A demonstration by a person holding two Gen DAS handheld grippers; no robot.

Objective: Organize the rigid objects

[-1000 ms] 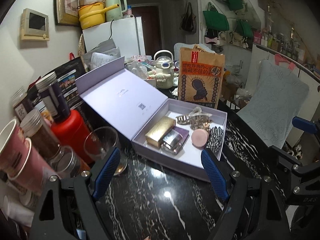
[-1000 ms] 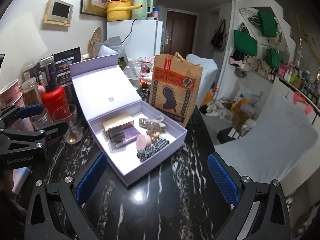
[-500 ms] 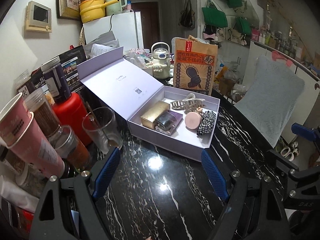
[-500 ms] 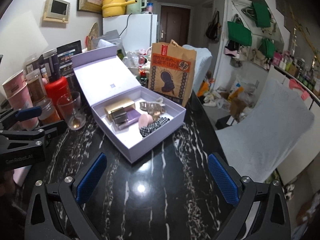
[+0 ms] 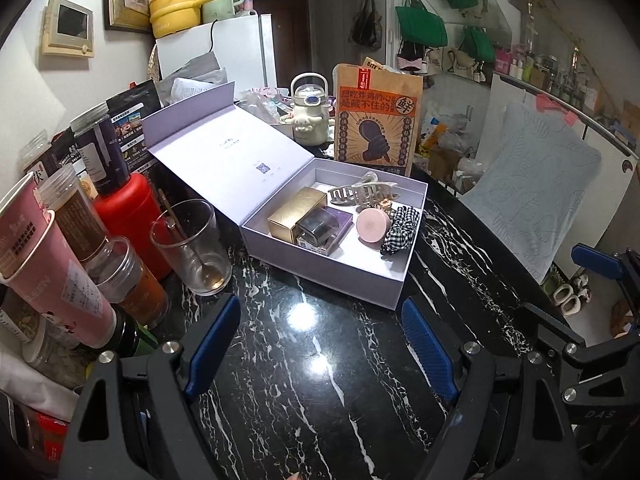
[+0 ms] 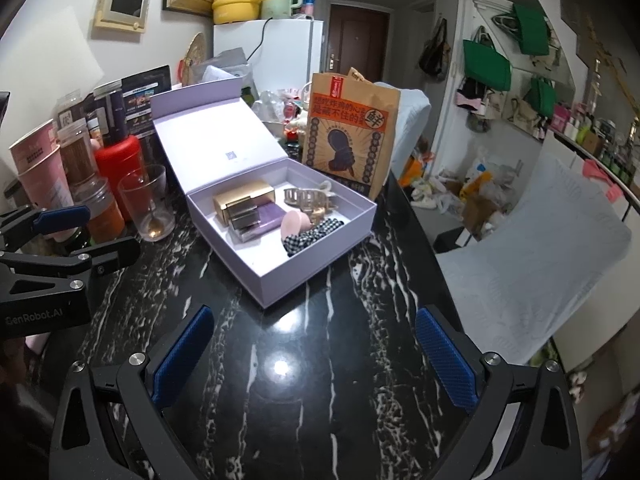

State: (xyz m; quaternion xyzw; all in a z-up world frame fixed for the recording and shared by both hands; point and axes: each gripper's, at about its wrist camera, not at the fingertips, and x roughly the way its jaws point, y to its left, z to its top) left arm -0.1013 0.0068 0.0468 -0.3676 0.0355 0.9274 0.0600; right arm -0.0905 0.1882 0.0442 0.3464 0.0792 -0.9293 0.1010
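A: The gift box (image 5: 332, 276) sits open on the worktop (image 5: 304, 360), lid leaning back by the red bottle (image 5: 132, 224). How will it handle?

B: Light, stiff card; pinch a side wall. The gold case (image 5: 296, 214) inside is hard and slick.

A: And each hand-held gripper?

B: Left (image 5: 320, 344) and right (image 6: 312, 354) both spread wide, empty. Compared with a second ago, the box looks farther off.

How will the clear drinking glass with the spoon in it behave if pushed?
The clear drinking glass looks tall and narrow-based, so it may tip. On the glossy black marble tabletop it probably slides easily. Its loose metal spoon would likely rattle or shift.
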